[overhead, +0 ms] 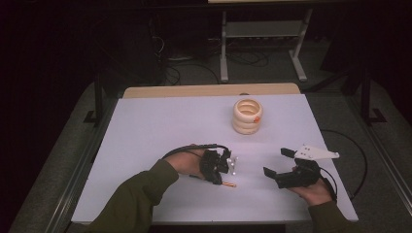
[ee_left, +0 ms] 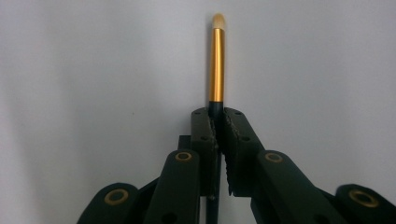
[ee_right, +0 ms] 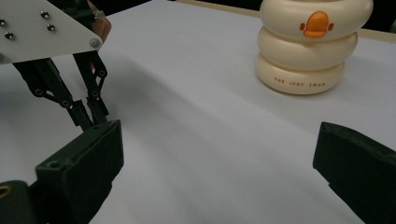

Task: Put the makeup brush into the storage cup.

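One brush (ee_left: 216,65) sits clamped in your left fingers (ee_left: 218,122); right fingers (ee_right: 219,163) gape; one holder (ee_right: 308,44) reads "THE JODY SWAN".

A fixed camera looks forward and down over the white table (overhead: 145,126). Cameras riding each gripper skim its surface at close range; the right one faces far, sharing the cream ringed holder (ee_right: 308,46) with the overhead.
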### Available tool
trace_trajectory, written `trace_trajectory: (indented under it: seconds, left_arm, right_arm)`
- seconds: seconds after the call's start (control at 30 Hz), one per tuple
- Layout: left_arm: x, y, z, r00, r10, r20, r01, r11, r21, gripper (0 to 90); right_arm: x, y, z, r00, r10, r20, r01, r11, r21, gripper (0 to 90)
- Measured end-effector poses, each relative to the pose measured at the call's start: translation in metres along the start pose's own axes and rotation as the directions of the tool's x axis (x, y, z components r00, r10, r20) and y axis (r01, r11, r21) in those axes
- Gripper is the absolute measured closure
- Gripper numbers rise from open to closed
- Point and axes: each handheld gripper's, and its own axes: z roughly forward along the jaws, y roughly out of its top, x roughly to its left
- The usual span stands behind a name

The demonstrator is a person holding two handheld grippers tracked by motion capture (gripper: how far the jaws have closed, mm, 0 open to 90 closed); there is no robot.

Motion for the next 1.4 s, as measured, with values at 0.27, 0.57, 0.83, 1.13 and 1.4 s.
trace_trajectory:
  seconds: [0.27, 0.57, 0.83, 1.13, 1.4]
  left_arm:
    - [0.001, -0.001, 0.0, 0.9994, -0.034, 0.004, 0.034, 0.9993, -0.012, 83.7]
    - [0.005, -0.01, -0.004, 0.9964, -0.082, 0.022, 0.083, 0.9944, -0.066, 83.8]
    - [0.005, -0.017, -0.017, 0.9921, -0.125, 0.01, 0.126, 0.9821, -0.14, 83.9]
    - [0.005, -0.03, -0.029, 0.9785, -0.206, 0.01, 0.202, 0.9507, -0.235, 84.2]
    - [0.005, -0.036, -0.043, 0.9688, -0.248, 0.008, 0.239, 0.9243, -0.298, 84.3]
  right_arm:
    - [0.0, 0.0, 0.0, 1.0, -0.001, 0.0, 0.001, 1.0, 0.002, 1.2]
    - [0.0, 0.0, 0.0, 1.0, 0.0, 0.0, 0.0, 1.0, 0.001, 1.2]
    - [0.0, 0.0, -0.001, 1.0, 0.001, 0.0, -0.001, 1.0, -0.002, 1.2]
    - [0.0, 0.0, -0.001, 1.0, 0.0, 0.001, 0.0, 1.0, -0.005, 1.1]
    - [0.0, 0.0, -0.001, 1.0, 0.002, 0.001, -0.002, 1.0, -0.004, 1.2]
